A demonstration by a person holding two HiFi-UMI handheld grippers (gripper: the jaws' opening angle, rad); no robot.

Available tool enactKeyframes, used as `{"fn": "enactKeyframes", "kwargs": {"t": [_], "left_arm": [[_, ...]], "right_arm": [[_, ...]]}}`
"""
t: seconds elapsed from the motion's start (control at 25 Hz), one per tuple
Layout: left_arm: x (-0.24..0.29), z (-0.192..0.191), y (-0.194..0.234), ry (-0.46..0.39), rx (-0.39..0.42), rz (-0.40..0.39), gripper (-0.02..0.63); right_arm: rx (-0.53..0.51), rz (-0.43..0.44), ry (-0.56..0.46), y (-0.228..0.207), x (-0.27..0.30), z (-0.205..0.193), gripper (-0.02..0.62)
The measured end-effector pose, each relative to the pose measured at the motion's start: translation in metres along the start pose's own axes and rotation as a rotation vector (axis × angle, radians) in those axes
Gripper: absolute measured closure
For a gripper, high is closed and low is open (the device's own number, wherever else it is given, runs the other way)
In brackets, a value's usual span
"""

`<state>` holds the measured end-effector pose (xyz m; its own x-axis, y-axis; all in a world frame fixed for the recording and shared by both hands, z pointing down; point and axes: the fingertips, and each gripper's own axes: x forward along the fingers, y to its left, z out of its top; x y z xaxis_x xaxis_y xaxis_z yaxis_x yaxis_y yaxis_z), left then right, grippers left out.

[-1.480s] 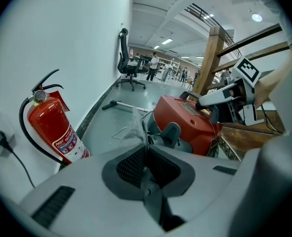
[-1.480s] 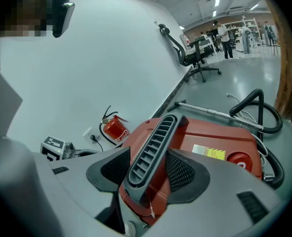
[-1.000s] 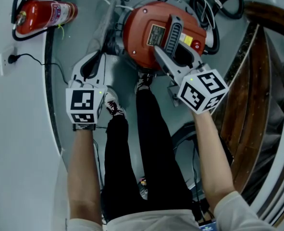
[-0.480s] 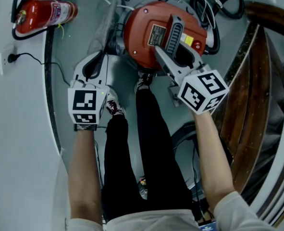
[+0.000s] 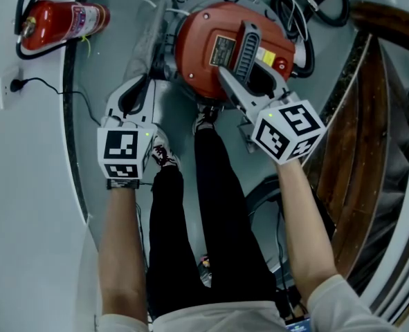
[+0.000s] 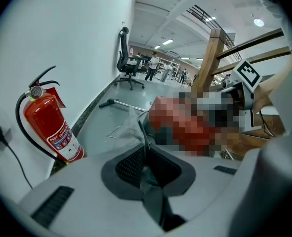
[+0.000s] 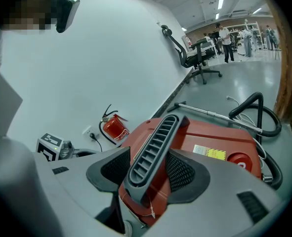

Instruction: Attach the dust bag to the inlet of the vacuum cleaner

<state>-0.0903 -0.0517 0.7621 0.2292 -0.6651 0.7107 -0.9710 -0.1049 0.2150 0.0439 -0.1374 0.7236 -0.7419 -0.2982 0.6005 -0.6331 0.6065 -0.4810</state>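
Now: left hand-held gripper (image 6: 145, 158) clenched on dust bag (image 6: 128, 128); right hand-held gripper (image 7: 148, 171) grasps vacuum cleaner handle (image 7: 160, 136).

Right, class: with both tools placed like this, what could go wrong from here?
The left tool pinches only a thin edge of the dust bag; a pull may slip or tear it. The right tool is clamped on the handle of the vacuum cleaner; tugging there might tip it towards the person's shoes.

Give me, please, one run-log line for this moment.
left hand-held gripper: shut on dust bag | right hand-held gripper: shut on vacuum handle | bag position: beside vacuum
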Motion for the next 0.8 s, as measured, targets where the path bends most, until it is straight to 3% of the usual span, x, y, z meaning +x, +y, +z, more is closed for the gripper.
{"fn": "enactKeyframes", "kwargs": {"t": [0.24,0.8], "left_arm": [[0.0000,0.0016,-0.0033,-0.012,-0.056,-0.011,0.575],[0.0016,0.0013,-0.0095,0.010,0.000,-0.052,0.571]], "right_arm": [[-0.006,0.000,0.001,0.0003,0.0000,-0.0004,0.377],[-0.015,-0.006,0.000,0.0004,0.0003,-0.0010,0.377]]}}
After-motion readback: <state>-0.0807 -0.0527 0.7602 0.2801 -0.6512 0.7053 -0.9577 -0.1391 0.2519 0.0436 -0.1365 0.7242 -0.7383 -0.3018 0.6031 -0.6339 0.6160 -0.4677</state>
